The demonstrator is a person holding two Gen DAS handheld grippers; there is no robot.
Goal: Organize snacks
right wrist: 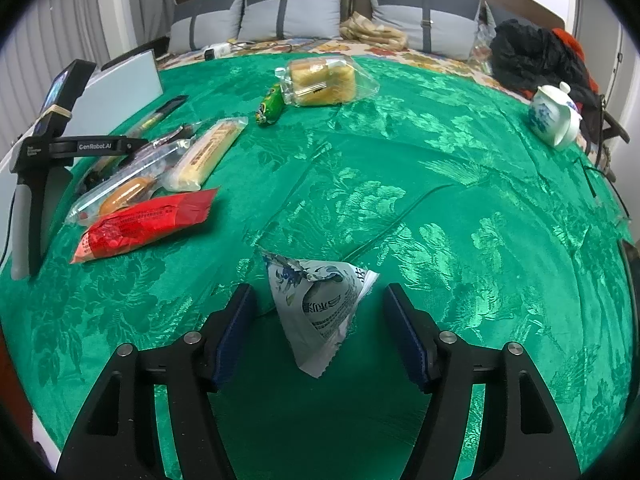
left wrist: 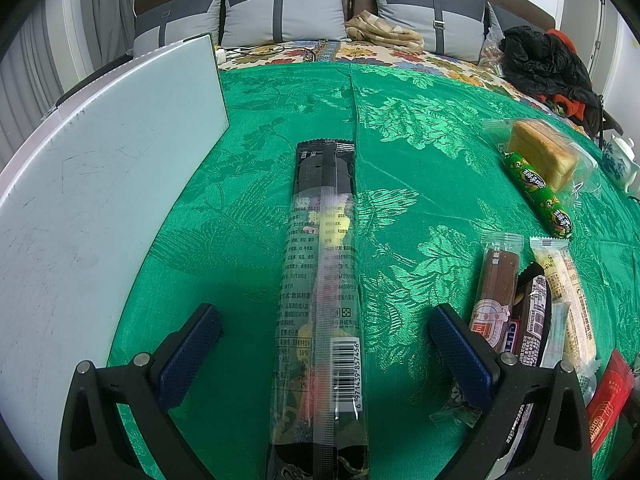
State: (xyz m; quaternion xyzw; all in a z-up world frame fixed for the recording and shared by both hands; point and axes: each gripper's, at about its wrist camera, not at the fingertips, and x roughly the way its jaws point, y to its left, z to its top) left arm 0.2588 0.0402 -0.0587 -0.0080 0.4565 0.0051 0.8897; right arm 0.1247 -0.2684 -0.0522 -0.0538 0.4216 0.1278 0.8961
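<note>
My left gripper (left wrist: 324, 344) is open, its jaws on either side of a long clear and black snack pack (left wrist: 320, 280) lying on the green cloth, not touching it. To its right lie a brown bar (left wrist: 496, 292), a dark bar (left wrist: 532, 320) and a pale long pack (left wrist: 568, 300). My right gripper (right wrist: 320, 328) is open around a white and blue triangular packet (right wrist: 320, 304) on the cloth. A red packet (right wrist: 140, 224), a pale bar (right wrist: 208, 152), a green sausage (right wrist: 272, 104) and wrapped bread (right wrist: 320, 80) lie farther off.
A white board (left wrist: 100, 200) lies at the left of the green tablecloth (right wrist: 440, 200). A white and blue teapot (right wrist: 554, 116) stands at the far right. The left gripper's body (right wrist: 44, 128) shows at the left. Pillows and dark clothes lie on the bed behind.
</note>
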